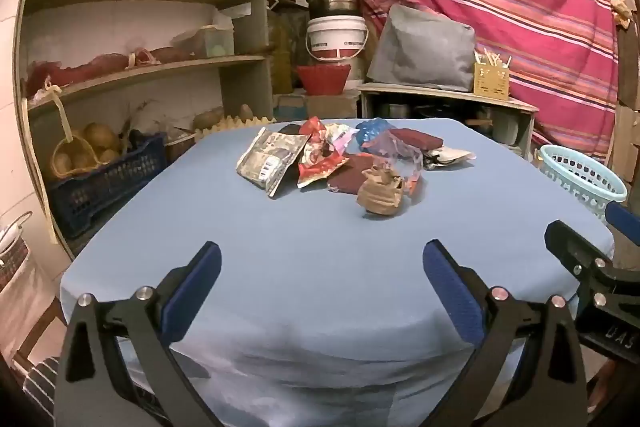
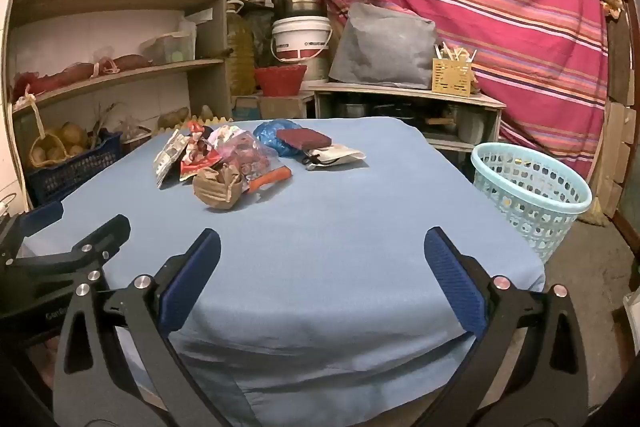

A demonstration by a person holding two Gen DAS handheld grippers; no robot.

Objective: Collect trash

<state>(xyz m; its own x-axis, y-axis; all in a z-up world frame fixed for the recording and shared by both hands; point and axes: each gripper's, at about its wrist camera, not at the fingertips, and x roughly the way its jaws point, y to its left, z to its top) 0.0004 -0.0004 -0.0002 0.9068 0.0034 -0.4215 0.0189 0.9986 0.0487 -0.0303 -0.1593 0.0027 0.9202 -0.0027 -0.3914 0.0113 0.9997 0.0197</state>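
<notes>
Task looks not started. Trash pile all sits toward the far edge of the blue-covered surface, crumpled brown paper nearest. Basket stands on the floor off the surface's right edge, contents unclear. Left hand-held gripper and right hand-held gripper both spread wide, holding nothing, over the near edge.

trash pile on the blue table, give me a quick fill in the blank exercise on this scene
1. The trash pile lies on a table cloth coloured ____.
2. The basket stands on the floor on the ____ side of the table.
3. The left gripper and the right gripper both have their jaws ____ and hold nothing.
4. The piece of trash nearest the grippers is a crumpled ____ paper ball.

Missing words: blue; right; open; brown
</notes>
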